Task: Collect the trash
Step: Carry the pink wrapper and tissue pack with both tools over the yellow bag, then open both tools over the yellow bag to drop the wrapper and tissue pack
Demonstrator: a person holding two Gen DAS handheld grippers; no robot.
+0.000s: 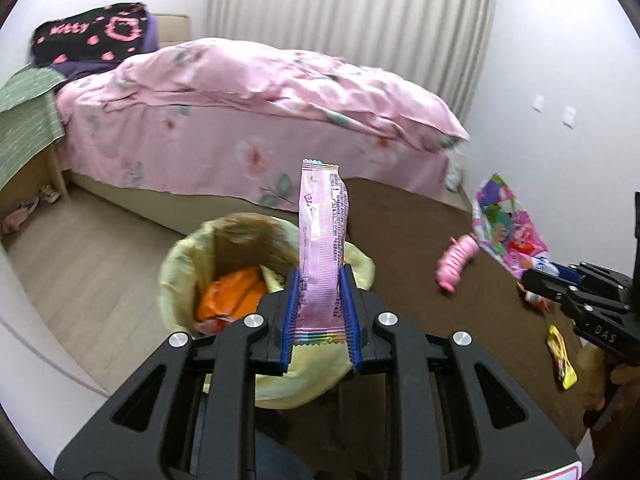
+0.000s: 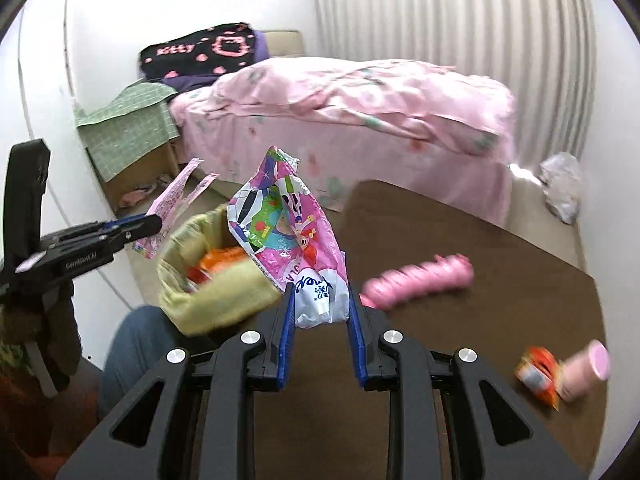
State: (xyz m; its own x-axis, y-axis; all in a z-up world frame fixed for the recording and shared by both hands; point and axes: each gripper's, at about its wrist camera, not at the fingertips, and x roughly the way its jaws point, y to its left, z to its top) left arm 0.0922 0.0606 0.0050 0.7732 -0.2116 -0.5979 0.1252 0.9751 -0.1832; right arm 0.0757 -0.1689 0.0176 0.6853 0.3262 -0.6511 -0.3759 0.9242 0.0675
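Your left claw (image 1: 320,304) is clamped on a pink wrapper (image 1: 322,240), which stands upright between the blue pads (image 1: 291,312) above the bin (image 1: 224,276). The bin, lined with a yellow bag, sits beside the brown surface (image 1: 420,320) and already has an orange packet (image 1: 232,296) inside.

Your right claw (image 2: 320,308) grips a colourful bag (image 2: 288,228) by its white end; the rest of the bag rises from the pads, close to the bin's rim.

On the surface lie a pink ribbed piece (image 2: 420,276), an orange wrapper (image 2: 538,372) touching a pink cylinder (image 2: 586,368), and a yellow packet (image 1: 562,360) near the edge.

Behind is a bed (image 1: 256,120) with a pink cover. A crumpled white bag (image 2: 562,184) lies on the floor near the bed's foot.
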